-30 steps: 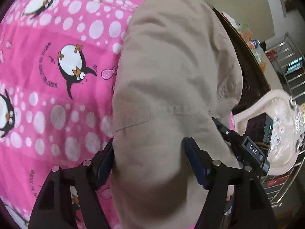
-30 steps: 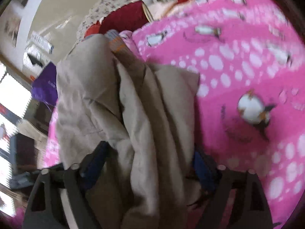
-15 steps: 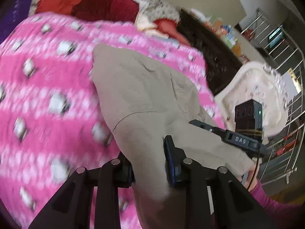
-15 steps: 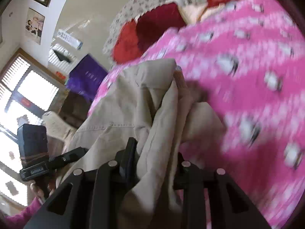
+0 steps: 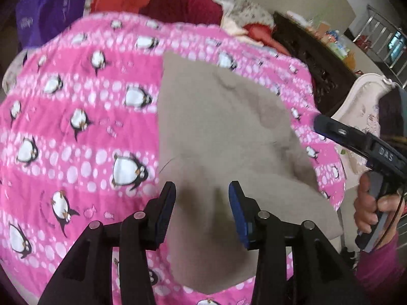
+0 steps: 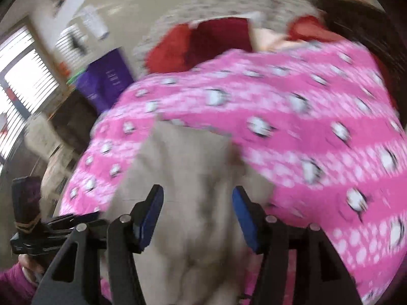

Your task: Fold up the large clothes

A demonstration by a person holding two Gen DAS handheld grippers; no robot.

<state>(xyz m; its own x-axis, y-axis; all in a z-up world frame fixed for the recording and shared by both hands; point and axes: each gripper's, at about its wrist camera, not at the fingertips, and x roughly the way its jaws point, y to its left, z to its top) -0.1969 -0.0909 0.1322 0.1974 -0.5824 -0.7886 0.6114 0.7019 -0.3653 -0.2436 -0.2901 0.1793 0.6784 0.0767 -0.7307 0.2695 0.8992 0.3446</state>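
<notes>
A beige garment (image 5: 216, 132) lies folded on a pink penguin-print blanket (image 5: 76, 132) on the bed. It also shows in the right wrist view (image 6: 188, 167), blurred. My left gripper (image 5: 202, 195) is open above the garment's near end, holding nothing. My right gripper (image 6: 197, 203) is open above the same garment and holds nothing. The right gripper shows in the left wrist view (image 5: 356, 139) at the bed's right edge, held by a hand. The left gripper shows at the lower left of the right wrist view (image 6: 51, 223).
Red pillows (image 5: 178, 7) and a purple bag (image 5: 51, 10) lie at the head of the bed. A dark cabinet (image 5: 313, 58) and a pale chair (image 5: 363, 106) stand to the right. A window (image 6: 23, 89) is at the left.
Both grippers have opened and let go of the beige garment, which now lies on the blanket. Both have pulled back and up from it.
</notes>
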